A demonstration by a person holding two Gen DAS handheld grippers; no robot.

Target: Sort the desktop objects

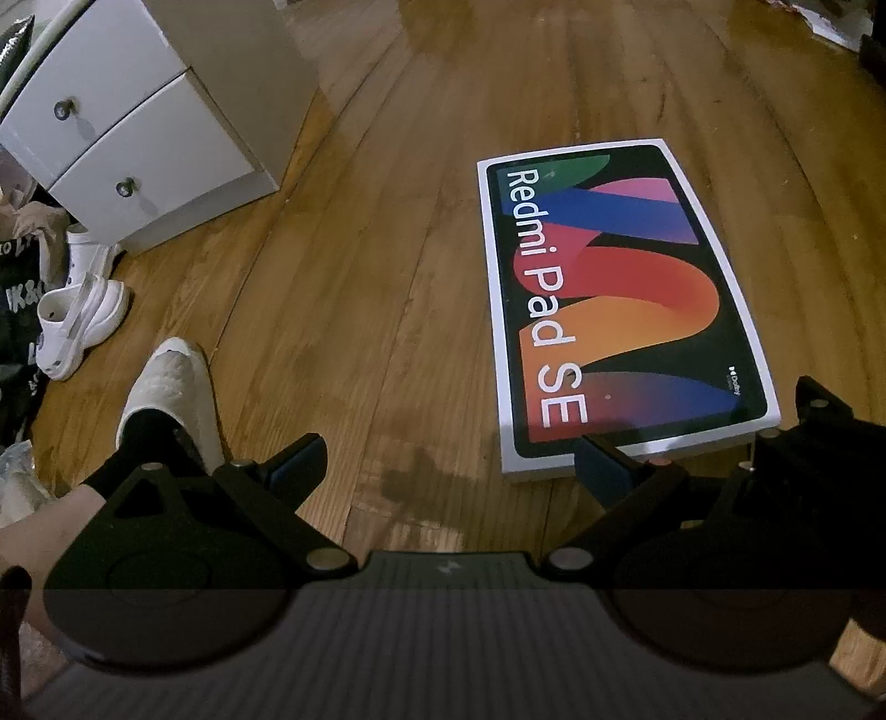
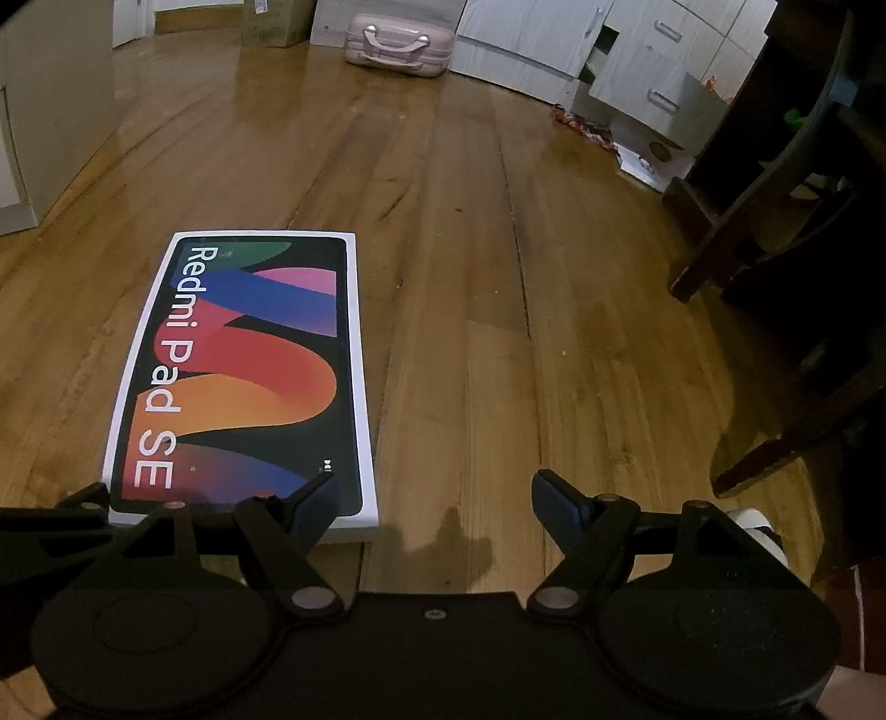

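At far left in the left wrist view, white shoes lie beside a white 2-drawer cabinet, and a slippered foot stands just behind the left tongs — jaws wide apart, nothing between them. The Redmi Pad SE box lies flat on the wooden floor, its near corner by the right finger. The right tongs hang open and empty over bare floor beside the box. Farther right — a pink suitcase, white drawers, dark furniture legs.
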